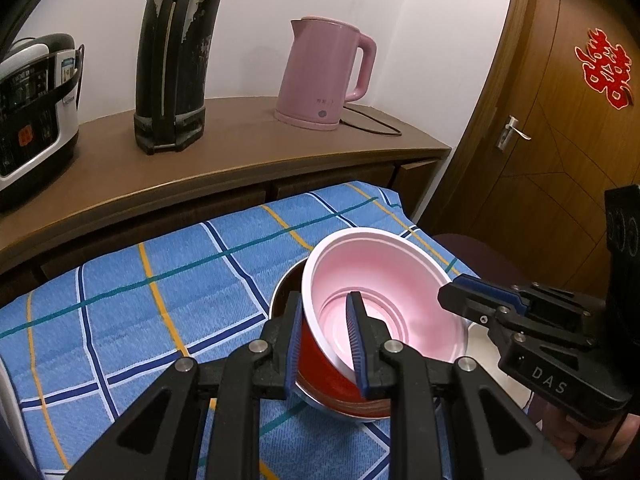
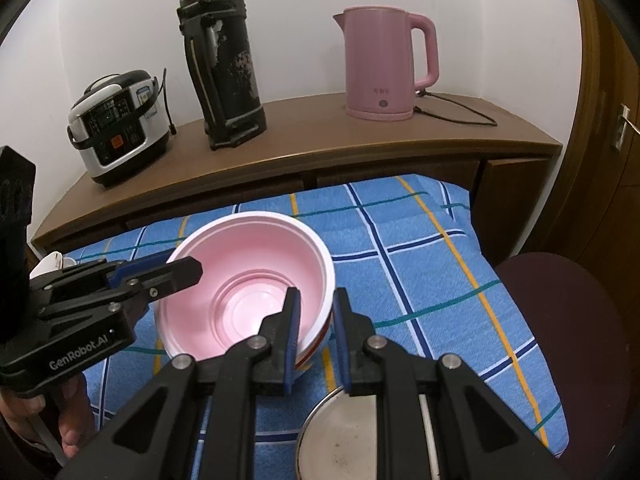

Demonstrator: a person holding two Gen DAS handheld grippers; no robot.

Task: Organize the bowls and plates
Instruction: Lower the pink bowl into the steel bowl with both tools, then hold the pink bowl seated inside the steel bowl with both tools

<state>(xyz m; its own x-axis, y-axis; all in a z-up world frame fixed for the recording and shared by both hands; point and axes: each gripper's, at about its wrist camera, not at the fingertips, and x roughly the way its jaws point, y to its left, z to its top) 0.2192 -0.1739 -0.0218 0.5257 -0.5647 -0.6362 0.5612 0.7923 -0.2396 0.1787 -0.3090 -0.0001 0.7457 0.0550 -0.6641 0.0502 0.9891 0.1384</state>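
A bowl with a pink inside, white rim and red outside [image 1: 384, 280] [image 2: 248, 280] is tilted over a metal bowl [image 1: 340, 404] on the blue checked cloth. My left gripper [image 1: 325, 344] has one finger inside and one outside its near wall, shut on it. My right gripper [image 2: 316, 336] straddles the bowl's right rim with one finger inside and one outside; a gap shows at the outer finger. It also shows in the left wrist view [image 1: 480, 292]. A steel plate [image 2: 344, 436] lies under my right gripper.
A wooden sideboard [image 2: 320, 140] behind the table holds a rice cooker [image 2: 120, 128], a black flask [image 2: 224, 68] and a pink kettle [image 2: 384, 64] with its cord. A dark red chair [image 2: 568, 344] stands at the right, a wooden door [image 1: 560, 120] beyond.
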